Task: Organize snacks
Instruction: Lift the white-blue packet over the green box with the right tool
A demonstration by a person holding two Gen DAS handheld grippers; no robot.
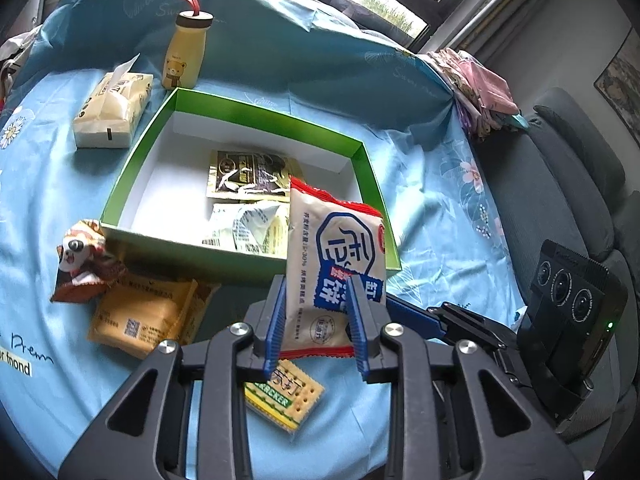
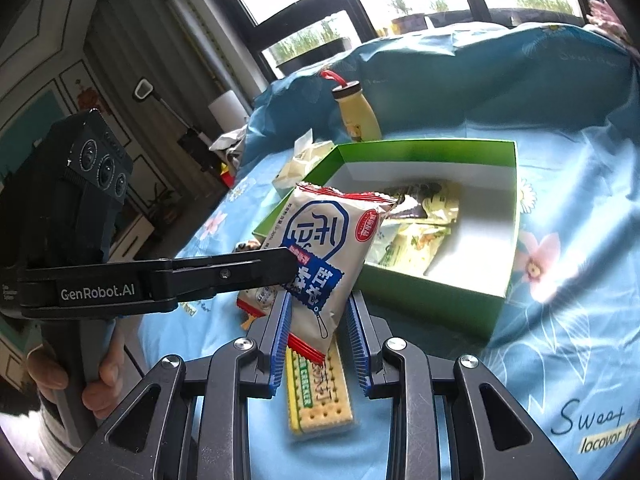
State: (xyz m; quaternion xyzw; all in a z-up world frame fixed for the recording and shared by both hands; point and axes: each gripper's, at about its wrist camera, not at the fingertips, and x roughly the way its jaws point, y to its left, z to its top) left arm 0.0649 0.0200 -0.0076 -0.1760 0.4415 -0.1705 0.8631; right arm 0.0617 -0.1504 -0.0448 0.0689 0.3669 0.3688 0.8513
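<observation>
Left claw (image 1: 316,322), green box (image 1: 132,188) ahead.

A yellow bear bottle (image 1: 185,54) stands behind a tissue pack (image 1: 112,110).

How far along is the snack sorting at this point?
Done: a dark packet and a pale packet lie in the green box. In hand: the left gripper is shut on a white red-edged packet, lifted near the box's front wall; the right gripper flanks its lower end, grip unclear. Left: the cracker packet, orange packet and raccoon-print packet lie on the cloth outside.
</observation>
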